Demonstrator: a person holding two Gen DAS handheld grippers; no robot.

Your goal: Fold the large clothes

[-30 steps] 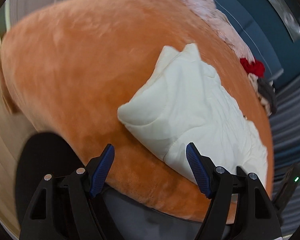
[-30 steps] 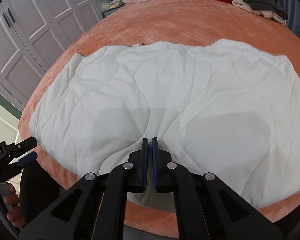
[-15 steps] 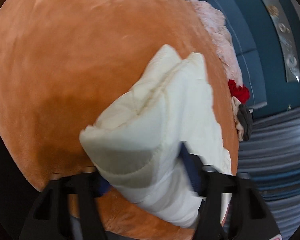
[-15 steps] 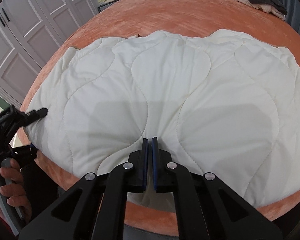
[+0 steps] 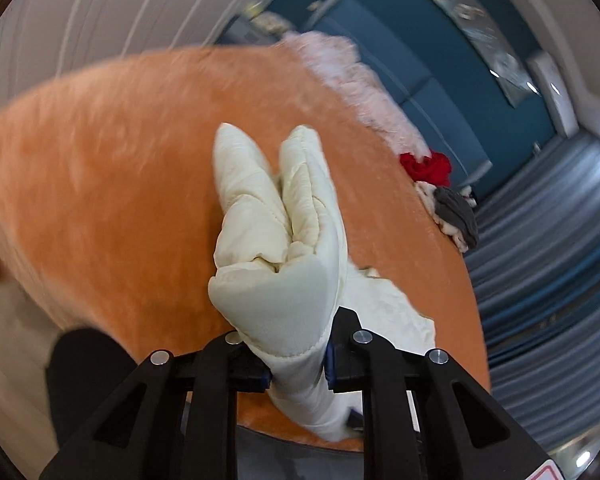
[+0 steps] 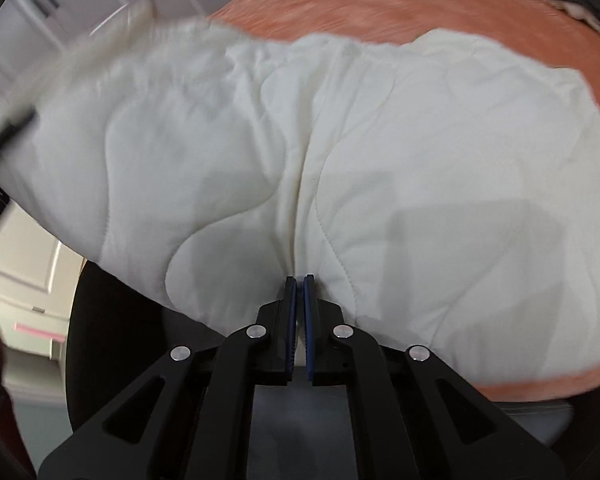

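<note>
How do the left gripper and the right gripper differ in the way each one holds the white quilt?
The left gripper is closing on a thick, bunched corner of the white quilt, while the right gripper pinches only a thin edge. The left gripper's fingers stand apart around the padding; the right gripper's nearly touch. Both are black with blue pads, above the orange bed.
</note>
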